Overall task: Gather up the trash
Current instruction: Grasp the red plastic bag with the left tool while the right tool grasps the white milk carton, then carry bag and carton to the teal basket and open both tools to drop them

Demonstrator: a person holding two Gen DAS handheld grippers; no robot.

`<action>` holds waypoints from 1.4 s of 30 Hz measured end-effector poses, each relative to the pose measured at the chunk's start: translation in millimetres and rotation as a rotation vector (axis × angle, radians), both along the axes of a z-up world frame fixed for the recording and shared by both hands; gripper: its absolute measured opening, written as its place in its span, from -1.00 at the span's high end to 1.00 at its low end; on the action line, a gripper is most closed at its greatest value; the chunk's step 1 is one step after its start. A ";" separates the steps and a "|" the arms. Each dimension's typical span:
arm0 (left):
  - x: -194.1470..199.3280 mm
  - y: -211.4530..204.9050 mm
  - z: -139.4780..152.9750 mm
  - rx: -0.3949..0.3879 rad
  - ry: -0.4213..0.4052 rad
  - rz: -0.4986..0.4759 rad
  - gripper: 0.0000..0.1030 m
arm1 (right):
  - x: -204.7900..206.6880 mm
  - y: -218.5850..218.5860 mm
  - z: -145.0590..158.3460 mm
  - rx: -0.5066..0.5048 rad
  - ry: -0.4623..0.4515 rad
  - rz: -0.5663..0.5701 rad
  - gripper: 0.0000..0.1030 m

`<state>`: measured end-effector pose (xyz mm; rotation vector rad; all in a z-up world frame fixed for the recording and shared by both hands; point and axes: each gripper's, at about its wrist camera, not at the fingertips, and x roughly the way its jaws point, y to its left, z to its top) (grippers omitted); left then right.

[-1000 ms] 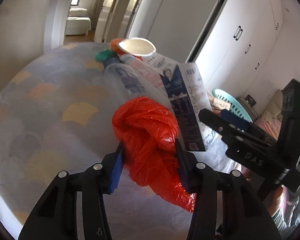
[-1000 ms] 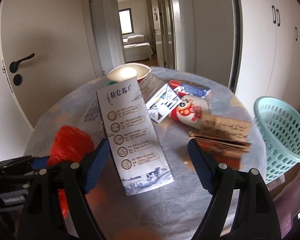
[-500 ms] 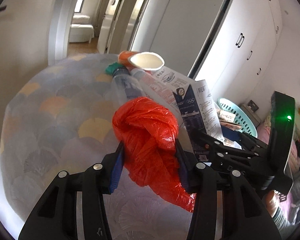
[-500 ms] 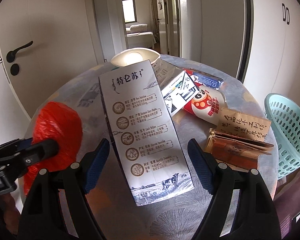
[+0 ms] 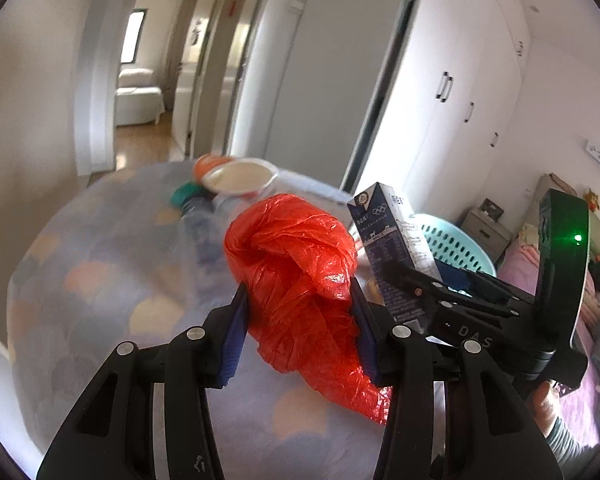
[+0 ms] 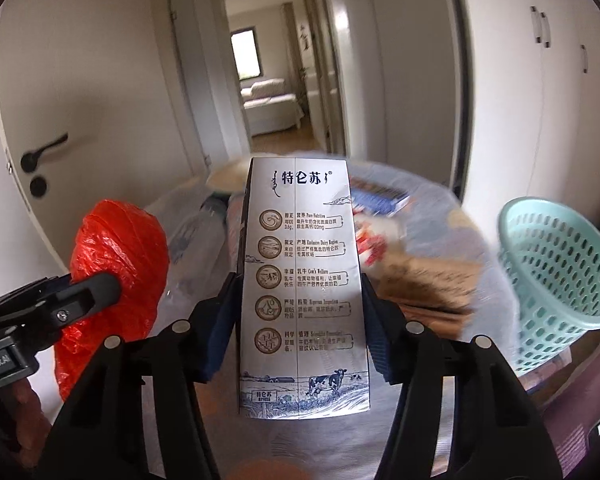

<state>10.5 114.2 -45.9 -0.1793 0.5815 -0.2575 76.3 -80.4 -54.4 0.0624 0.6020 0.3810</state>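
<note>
Left claw (image 5: 300, 322) clamped on a crumpled red plastic bag (image 5: 296, 264), both blue pads pressed into its sides, the bag's loose tail hanging below the fingers over the tabletop (image 5: 100, 280). Seen from the right wrist view as a red bundle (image 6: 116, 264) at the left, pinched in a black finger.

Right claw (image 6: 296, 320) set around an upright milk carton (image 6: 300, 280), jaws closing, blue pads just at the carton's two narrow sides; hard contact on both sides could not be confirmed, though the carton looked lifted clear of the tabletop (image 6: 432, 216). Same carton (image 5: 396, 248) visible in the left wrist view, just right of the red bag, with the right claw's black fingers along it.

Further back on the patterned cloth, blurred: a white paper bowl (image 5: 240, 178), a clear bottle with a green cap (image 5: 198, 216), and at the right of the carton some red-and-white wrappers (image 6: 374, 240) and brown paper packaging (image 6: 428, 280).

Pale green plastic basket (image 6: 556, 272) beside the tabletop's right edge, standing lower than its surface.
</note>
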 end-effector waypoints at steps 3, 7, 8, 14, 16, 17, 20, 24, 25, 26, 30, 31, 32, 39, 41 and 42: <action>11.5 -19.1 12.2 0.026 -0.016 -0.029 0.13 | -3.1 -21.9 12.2 0.013 -0.038 -0.051 -0.05; 31.2 -51.1 33.3 0.056 -0.043 -0.088 0.13 | -2.1 -59.4 24.7 0.033 -0.071 -0.138 -0.05; 35.1 -58.5 36.9 0.060 -0.046 -0.102 0.13 | 0.9 -71.0 27.1 0.044 -0.075 -0.163 -0.05; 77.0 -127.9 66.9 0.029 -0.004 -0.275 0.13 | 9.7 -146.7 31.1 0.099 -0.105 -0.332 -0.05; 87.8 -151.2 72.5 0.027 -0.019 -0.317 0.13 | 18.6 -175.1 29.5 0.099 -0.094 -0.409 -0.05; 97.9 -168.8 75.6 0.037 -0.032 -0.331 0.13 | 22.5 -185.9 28.3 0.096 -0.090 -0.437 -0.05; 129.7 -208.8 71.3 0.024 0.001 -0.365 0.13 | 36.1 -223.6 20.9 0.098 -0.055 -0.524 -0.05; 169.9 -260.3 50.8 0.025 0.087 -0.391 0.13 | 53.0 -267.3 8.9 0.118 0.000 -0.607 -0.05; 181.5 -272.8 42.7 0.023 0.122 -0.393 0.13 | 58.7 -278.6 3.6 0.110 0.017 -0.631 -0.05; 191.4 -282.3 34.4 0.023 0.151 -0.397 0.13 | 62.5 -285.6 1.3 0.103 0.028 -0.646 -0.05; 225.6 -320.8 -3.8 0.078 0.219 -0.391 0.13 | 82.4 -315.8 -17.5 0.096 0.092 -0.689 -0.05; 228.5 -324.7 -10.6 0.088 0.229 -0.390 0.13 | 87.8 -319.4 -21.2 0.095 0.110 -0.692 -0.05; 235.4 -332.1 -21.3 0.103 0.251 -0.387 0.13 | 94.0 -323.2 -23.6 0.096 0.124 -0.693 -0.05; 263.0 -352.5 -62.6 0.147 0.335 -0.369 0.11 | 109.7 -331.4 -47.5 0.088 0.191 -0.681 -0.05; 266.6 -355.8 -68.5 0.159 0.345 -0.360 0.03 | 111.8 -328.7 -50.3 0.079 0.203 -0.684 -0.05; 267.3 -357.8 -69.6 0.162 0.346 -0.358 0.00 | 113.5 -329.4 -48.6 0.080 0.205 -0.685 -0.06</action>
